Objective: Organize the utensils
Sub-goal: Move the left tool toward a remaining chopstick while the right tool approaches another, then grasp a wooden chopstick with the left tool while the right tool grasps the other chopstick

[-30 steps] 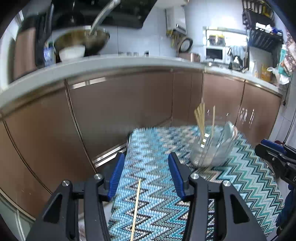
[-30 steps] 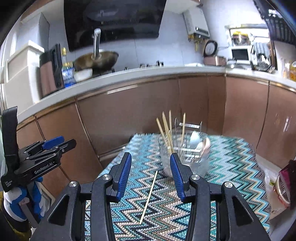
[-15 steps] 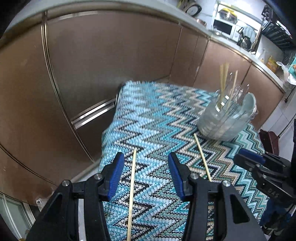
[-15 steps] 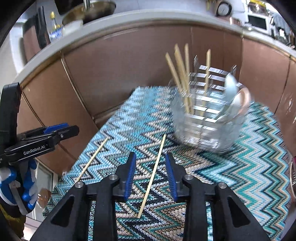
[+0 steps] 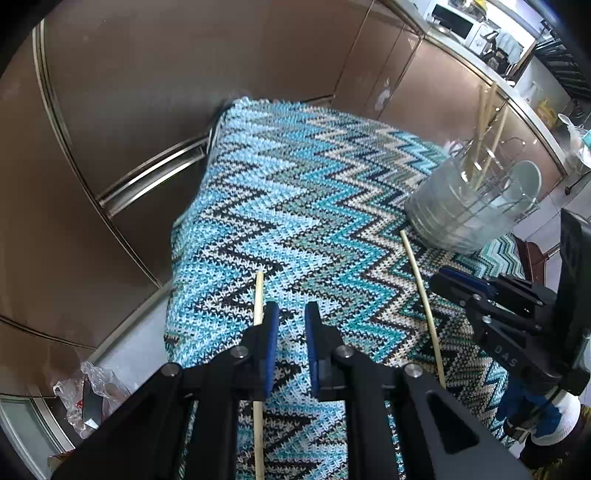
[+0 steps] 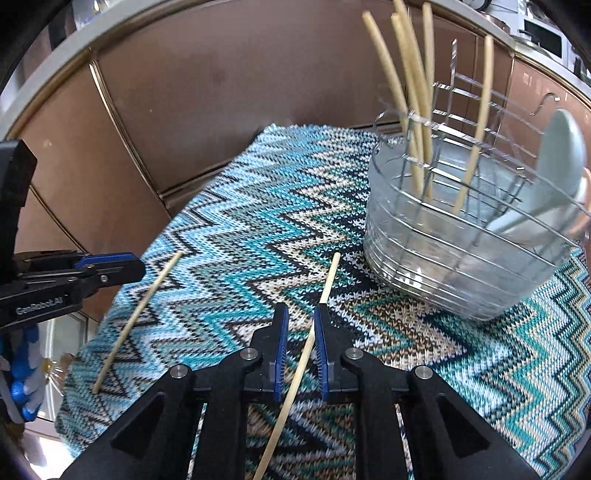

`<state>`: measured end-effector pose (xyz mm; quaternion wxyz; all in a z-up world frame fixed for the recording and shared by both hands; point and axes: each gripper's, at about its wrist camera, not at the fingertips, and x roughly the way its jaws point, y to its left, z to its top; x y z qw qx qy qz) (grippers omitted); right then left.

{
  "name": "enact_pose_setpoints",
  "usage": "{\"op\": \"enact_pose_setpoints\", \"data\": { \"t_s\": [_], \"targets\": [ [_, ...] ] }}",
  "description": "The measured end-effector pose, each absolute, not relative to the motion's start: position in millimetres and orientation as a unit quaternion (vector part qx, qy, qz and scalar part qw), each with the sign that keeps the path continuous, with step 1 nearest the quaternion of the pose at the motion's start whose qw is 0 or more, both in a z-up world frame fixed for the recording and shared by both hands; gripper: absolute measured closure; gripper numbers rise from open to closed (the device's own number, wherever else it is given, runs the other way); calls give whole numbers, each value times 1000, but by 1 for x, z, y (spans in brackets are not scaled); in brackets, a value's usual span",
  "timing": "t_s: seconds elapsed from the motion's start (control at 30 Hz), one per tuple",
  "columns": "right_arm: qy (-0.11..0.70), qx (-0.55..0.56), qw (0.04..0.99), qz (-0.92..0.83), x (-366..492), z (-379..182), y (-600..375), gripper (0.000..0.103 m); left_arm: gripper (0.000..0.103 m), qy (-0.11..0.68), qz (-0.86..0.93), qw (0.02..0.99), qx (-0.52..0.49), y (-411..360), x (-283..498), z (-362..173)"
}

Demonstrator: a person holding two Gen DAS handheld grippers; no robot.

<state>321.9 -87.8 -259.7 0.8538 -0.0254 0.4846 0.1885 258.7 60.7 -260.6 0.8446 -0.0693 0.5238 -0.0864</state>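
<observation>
Two loose wooden chopsticks lie on a blue zigzag knitted cloth (image 5: 295,184) (image 6: 240,221). My left gripper (image 5: 291,325) (image 6: 129,266) hangs low over the cloth with its jaws closing. Only cloth shows in their narrow gap. The left chopstick (image 5: 258,291) (image 6: 140,314) runs along the outer side of its left finger. My right gripper (image 6: 299,325) (image 5: 454,280) is closing too. The right chopstick (image 6: 328,280) (image 5: 421,288) runs slantwise through its gap, and the pads are not clamped on it. A clear utensil holder (image 6: 443,251) (image 5: 461,218) with upright chopsticks and spoons stands at the far right.
Brown cabinet fronts (image 5: 147,92) (image 6: 221,92) rise just behind the cloth's far edge. The cloth drops off at its left side, where a crumpled plastic bag (image 5: 85,391) lies on the floor. A counter with appliances (image 5: 454,26) runs along the back right.
Both grippers have dropped toward the cloth and tipped downward, and their jaws have narrowed a lot. The left chopstick, earlier between the left jaws, now lies beside the left finger.
</observation>
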Motion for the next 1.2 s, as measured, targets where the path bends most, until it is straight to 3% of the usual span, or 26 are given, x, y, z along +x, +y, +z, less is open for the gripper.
{"op": "enact_pose_setpoints", "data": {
  "t_s": [0.8, 1.2],
  "targets": [
    [551, -42, 808, 205, 363, -291, -72, 89, 94, 613, -96, 782, -60, 63, 294, -301],
    [557, -45, 797, 230, 358, -291, -72, 92, 91, 600, -101, 792, -46, 67, 293, -279]
  ]
}}
